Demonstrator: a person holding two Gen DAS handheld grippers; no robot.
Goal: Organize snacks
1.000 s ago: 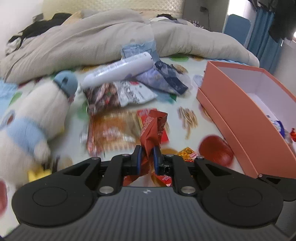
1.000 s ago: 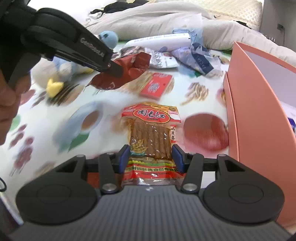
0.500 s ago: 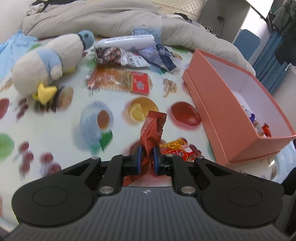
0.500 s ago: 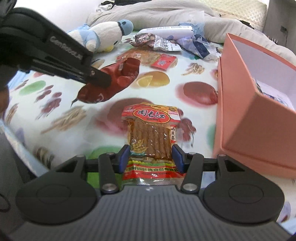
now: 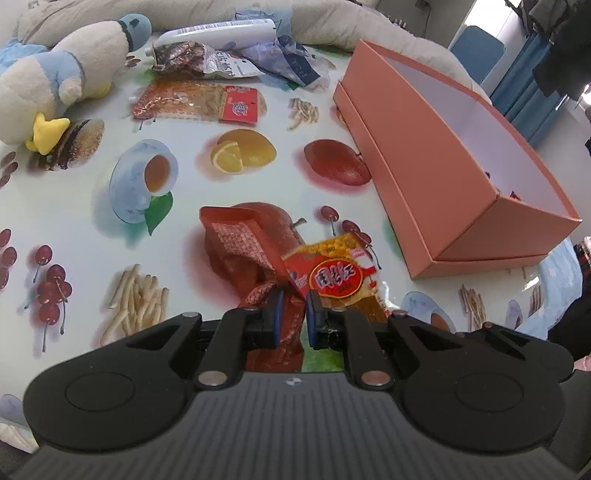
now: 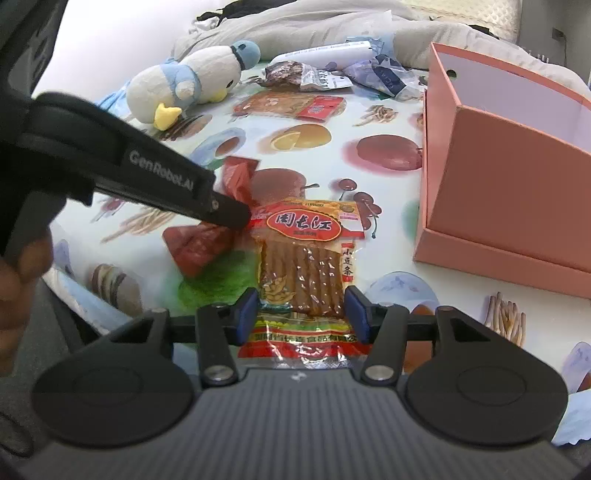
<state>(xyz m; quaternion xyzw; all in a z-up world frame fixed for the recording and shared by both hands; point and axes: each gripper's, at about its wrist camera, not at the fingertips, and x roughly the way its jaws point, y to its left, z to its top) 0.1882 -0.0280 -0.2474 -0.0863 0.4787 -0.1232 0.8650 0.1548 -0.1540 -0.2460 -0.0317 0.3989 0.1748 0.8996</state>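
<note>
A glossy printed tablecloth (image 5: 74,206) is covering the surface. On it, the red snack packet (image 5: 240,251) and the bean-stick packet (image 6: 306,266) are showing shiny crinkled plastic film. Right of them, the pink box (image 6: 517,199) is looking like matt, smooth cardboard. Beyond the packets, the plush penguin (image 6: 184,81) is showing fuzzy cloth.

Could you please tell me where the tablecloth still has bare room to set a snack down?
Free: the cloth between the plush penguin and the red packet, and the strip between that packet and the pink box. Crowded: the far edge, where wrappers pile by the blanket.
</note>
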